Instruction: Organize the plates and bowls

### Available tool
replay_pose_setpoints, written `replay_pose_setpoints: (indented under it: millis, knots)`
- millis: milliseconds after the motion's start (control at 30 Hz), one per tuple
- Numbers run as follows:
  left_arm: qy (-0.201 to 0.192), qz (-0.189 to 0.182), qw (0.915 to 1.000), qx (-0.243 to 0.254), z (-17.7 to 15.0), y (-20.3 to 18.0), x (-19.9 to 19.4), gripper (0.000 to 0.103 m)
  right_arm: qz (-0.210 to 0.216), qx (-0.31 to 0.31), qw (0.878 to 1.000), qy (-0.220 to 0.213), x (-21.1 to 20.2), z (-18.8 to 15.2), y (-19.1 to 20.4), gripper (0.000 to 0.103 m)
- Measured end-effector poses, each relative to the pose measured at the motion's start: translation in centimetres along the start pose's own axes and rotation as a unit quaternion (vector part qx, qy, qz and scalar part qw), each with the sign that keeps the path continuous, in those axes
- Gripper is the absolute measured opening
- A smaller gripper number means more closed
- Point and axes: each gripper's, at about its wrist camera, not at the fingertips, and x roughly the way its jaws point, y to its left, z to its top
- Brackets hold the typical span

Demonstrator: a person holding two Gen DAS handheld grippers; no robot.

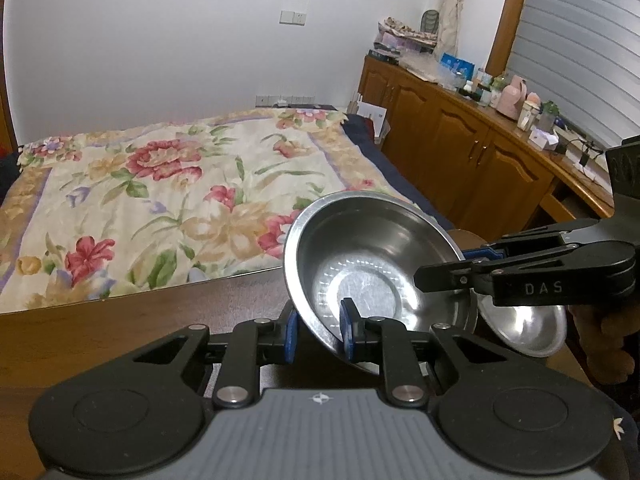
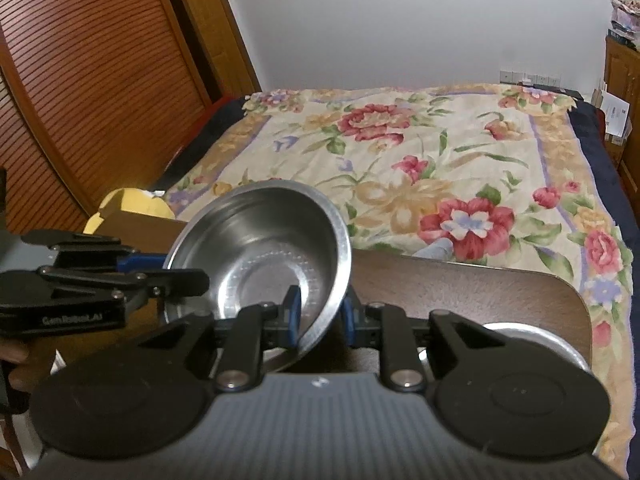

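Two grippers held one stainless-steel bowl (image 1: 372, 264) at the same moment. The left gripper (image 1: 320, 330) had its blue-padded fingers clamped on the near rim, one pad inside the bowl and one outside. The right gripper (image 2: 320, 314) was clamped on the rim the same way from the opposite side. The bowl hung tilted above the dark wooden counter (image 1: 140, 320), its mouth turned toward the left wrist camera.

Judging by this, the step in hand was a handover or a two-handed carry of the bowl. A second steel dish (image 1: 524, 328) lay on the counter just beyond it, probably the stacking target; the next move would call for levelling the bowl and one gripper letting go.

Open counter lay to the left, while its rounded corner (image 2: 576, 292) sat close to the dish, with the flowered bed (image 2: 420, 152) beyond.
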Motion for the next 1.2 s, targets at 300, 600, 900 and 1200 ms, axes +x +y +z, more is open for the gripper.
replay_pose_setpoints:
  millis: [300, 600, 900, 1200]
  knots:
    - [-0.025, -0.003, 0.9997, 0.008, -0.3, -1.2, -3.6, 0.023, -0.004, -0.005, 1.000, -0.014, -2.6, -0.3, 1.4, 0.023]
    - [-0.040, -0.006, 0.9991, 0.016, -1.5, -2.5, -6.7, 0.023, -0.005, -0.009, 1.000, -0.027, -5.5, -0.9, 2.7, 0.023]
    - [-0.043, -0.009, 0.9989, 0.012, -3.4, -2.9, -9.0, 0.023, -0.008, -0.017, 0.999, -0.031, -7.1, -2.7, 4.2, 0.022]
    - [-0.043, -0.006, 0.9989, 0.020, -5.5, -3.6, -10.5, 0.023, -0.005, -0.017, 1.000, -0.025, -8.3, -4.6, 5.6, 0.022]
